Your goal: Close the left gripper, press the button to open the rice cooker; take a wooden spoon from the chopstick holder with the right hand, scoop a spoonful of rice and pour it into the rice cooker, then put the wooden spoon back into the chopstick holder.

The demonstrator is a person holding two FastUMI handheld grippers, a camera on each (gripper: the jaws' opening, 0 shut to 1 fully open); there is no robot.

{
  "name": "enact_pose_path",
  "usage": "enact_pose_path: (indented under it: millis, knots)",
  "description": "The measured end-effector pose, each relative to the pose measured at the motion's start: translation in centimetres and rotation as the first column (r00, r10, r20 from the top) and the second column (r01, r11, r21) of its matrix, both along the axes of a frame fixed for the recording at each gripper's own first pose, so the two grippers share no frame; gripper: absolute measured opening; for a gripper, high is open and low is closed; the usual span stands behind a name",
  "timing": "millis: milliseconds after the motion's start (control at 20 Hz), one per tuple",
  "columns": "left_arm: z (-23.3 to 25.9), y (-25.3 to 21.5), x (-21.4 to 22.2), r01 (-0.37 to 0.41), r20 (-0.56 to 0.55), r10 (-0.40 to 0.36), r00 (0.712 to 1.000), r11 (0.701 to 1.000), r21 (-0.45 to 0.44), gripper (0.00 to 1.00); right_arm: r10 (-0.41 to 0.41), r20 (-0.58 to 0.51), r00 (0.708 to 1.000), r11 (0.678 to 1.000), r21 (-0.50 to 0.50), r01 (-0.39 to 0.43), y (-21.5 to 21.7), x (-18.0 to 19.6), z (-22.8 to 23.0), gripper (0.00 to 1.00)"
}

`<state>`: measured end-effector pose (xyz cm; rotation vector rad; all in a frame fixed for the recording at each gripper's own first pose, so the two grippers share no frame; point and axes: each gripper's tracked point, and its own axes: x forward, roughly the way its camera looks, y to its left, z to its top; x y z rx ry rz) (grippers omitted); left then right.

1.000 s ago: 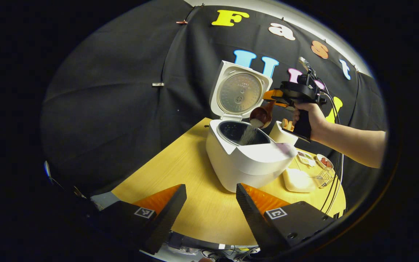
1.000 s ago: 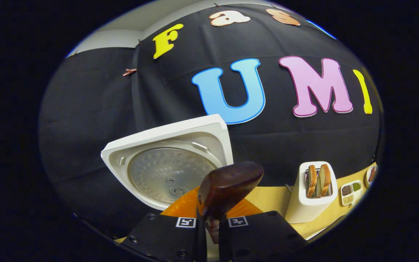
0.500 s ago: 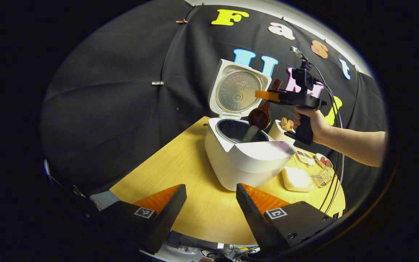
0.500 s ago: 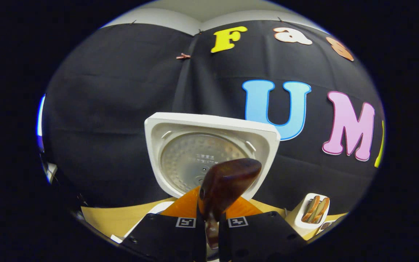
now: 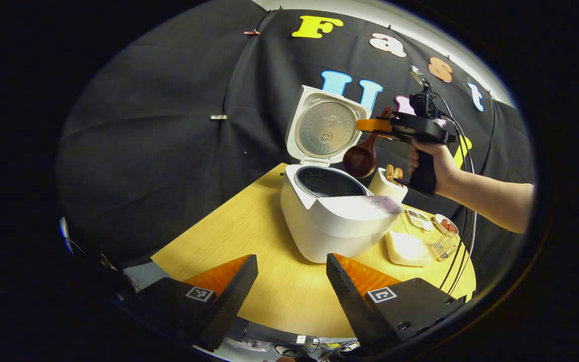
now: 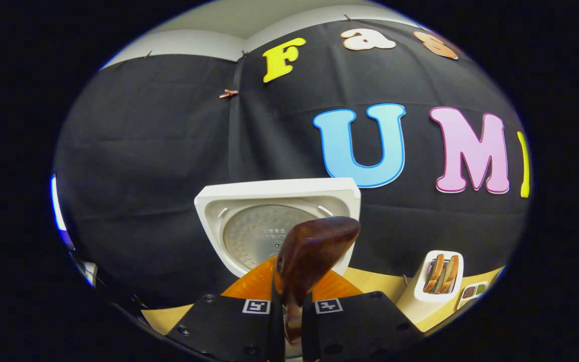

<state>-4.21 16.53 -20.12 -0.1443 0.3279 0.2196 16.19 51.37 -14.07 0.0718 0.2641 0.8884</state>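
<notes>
The right tongs pinch the wooden spoon by its handle, bowl hanging over the open rice cooker at its 2 o'clock rim. No rice falls, so the pour looks done. For the return, keep the spoon upright and lower it straight into the chopstick holder, just beside the cooker, among the utensils already standing there. The left tongs sit spread, empty, above the worktop. Rice inside the pot is probably there, though too dark to confirm.
</notes>
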Motion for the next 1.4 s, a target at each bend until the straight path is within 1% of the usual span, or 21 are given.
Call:
enact_pose_path:
  millis: [150,200,250,400,500,600,700,800,900,1000,1100,1200,1250,1300,1400]
  knots:
    - [0.4,-1.1,0.2,0.003,0.013,-0.003,1.0,1.0,0.001,0.95,-0.062,-0.067,0.996,0.996,0.065,0.066,-3.3,1.0,1.8,0.17]
    - [0.4,-1.5,0.2,0.006,0.017,-0.006,1.0,1.0,0.003,0.96,-0.084,-0.087,0.993,0.992,0.085,0.091,-4.5,1.5,2.5,0.17]
    - [0.6,-2.0,0.2,0.01,0.022,-0.01,1.0,1.0,0.005,0.95,-0.105,-0.095,0.99,0.988,0.104,0.115,-6.0,2.0,3.2,0.17]
    - [0.8,-3.9,0.6,0.031,0.026,-0.031,0.999,1.0,0.003,0.95,-0.196,-0.102,0.975,0.973,0.104,0.207,-12.3,4.0,4.0,0.17]
    - [1.2,-5.7,0.8,0.059,0.026,-0.06,0.998,0.998,0.011,0.95,-0.255,-0.107,0.961,0.959,0.103,0.265,-16.8,5.0,4.5,0.17]
    - [1.5,-7.2,1.2,0.082,0.026,-0.082,0.996,0.996,0.026,0.95,-0.317,-0.113,0.942,0.939,0.103,0.328,-21.6,6.1,4.8,0.17]
    - [2.1,-8.8,1.5,0.087,0.045,-0.087,0.995,0.996,0.016,0.95,-0.377,-0.139,0.916,0.913,0.107,0.393,-26.1,7.6,5.0,0.17]
    - [2.8,-10.5,2.2,0.082,0.066,-0.082,0.994,0.997,0.004,0.95,-0.436,-0.151,0.887,0.883,0.118,0.454,-30.7,9.5,5.3,0.17]
    - [3.2,-11.7,3.1,0.062,0.073,-0.062,0.995,0.998,0.0,0.95,-0.477,-0.166,0.863,0.86,0.116,0.497,-35.2,10.4,4.7,0.17]
    - [3.6,-12.9,3.9,0.04,0.075,-0.039,0.996,0.999,-0.011,0.95,-0.511,-0.174,0.842,0.841,0.102,0.531,-39.2,11.4,4.0,0.17]
    - [3.7,-14.3,4.8,0.036,0.073,-0.034,0.997,0.999,-0.023,0.95,-0.542,-0.186,0.819,0.823,0.078,0.563,-42.7,12.1,2.8,0.17]
    - [3.9,-15.2,5.5,0.03,0.066,-0.03,0.997,1.0,-0.007,0.95,-0.562,-0.205,0.801,0.812,0.046,0.581,-45.6,12.6,1.1,0.17]
    - [4.1,-15.6,5.9,0.029,0.066,-0.029,0.997,1.0,0.003,0.95,-0.573,-0.207,0.793,0.807,0.026,0.59,-46.9,12.9,0.1,0.12]
    - [4.2,-16.0,6.3,0.027,0.063,-0.028,0.998,1.0,0.013,0.95,-0.583,-0.206,0.786,0.802,0.009,0.597,-48.3,13.1,-0.8,0.17]
    - [4.6,-16.8,7.1,0.02,0.061,-0.022,0.998,0.999,0.029,0.95,-0.596,-0.224,0.771,0.793,-0.014,0.609,-50.5,13.2,-2.2,0.17]
